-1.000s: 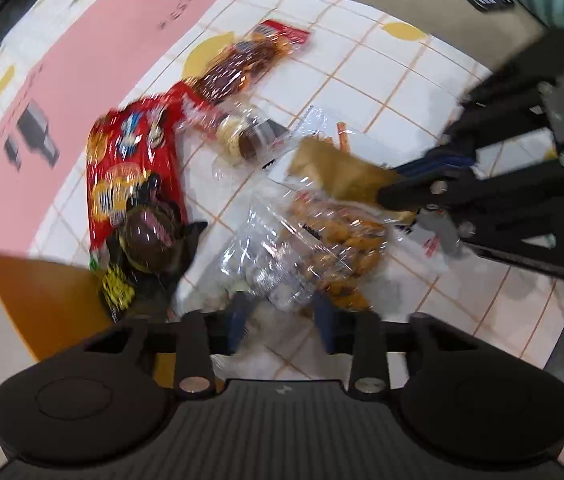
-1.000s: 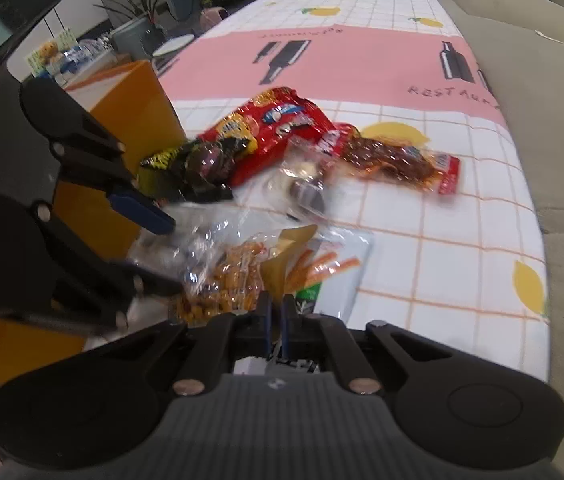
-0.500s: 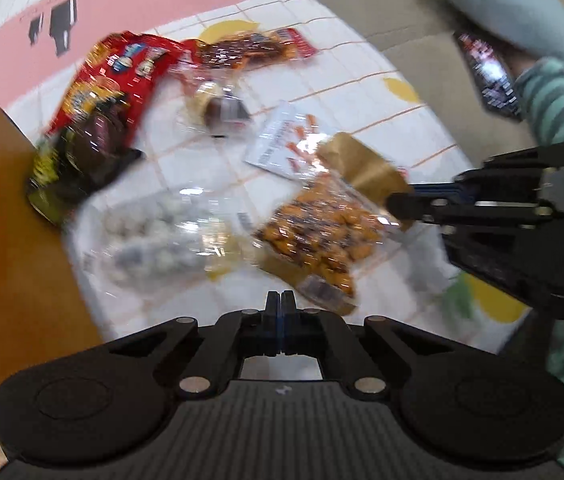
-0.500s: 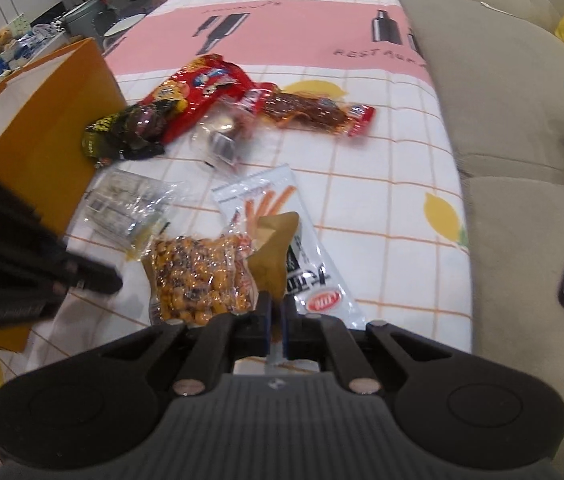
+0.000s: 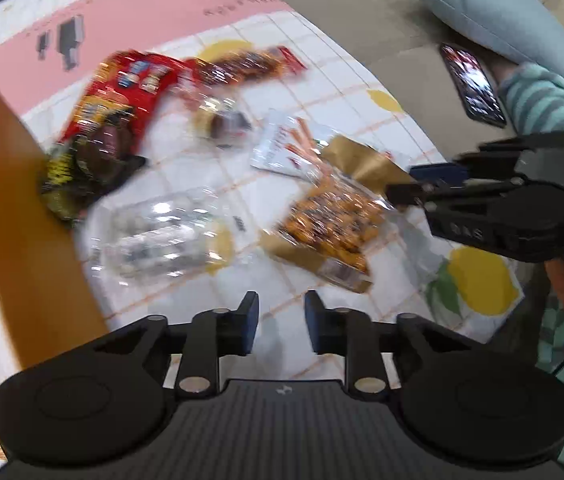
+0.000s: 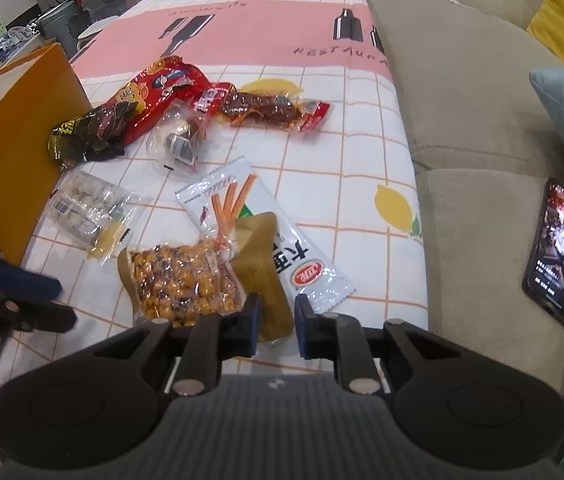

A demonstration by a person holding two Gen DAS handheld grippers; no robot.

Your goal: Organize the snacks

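Above table [image 6: 362,120], both claws [image 5: 281,320] [image 6: 276,326] just opened, empty.

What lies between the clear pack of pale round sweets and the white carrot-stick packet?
Only bare checked tablecloth separates the clear pack from the white packet, clearest in the right wrist view.

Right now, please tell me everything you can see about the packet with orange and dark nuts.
The nut packet is a clear plastic pouch with gold-brown edges, filled with orange and dark round pieces. It lies flat and sealed on the checked tablecloth, near its front edge. Its gold flap overlaps the white carrot-stick packet at its right side. The right gripper is open, with the pouch's corner in front of its fingers; contact cannot be judged.
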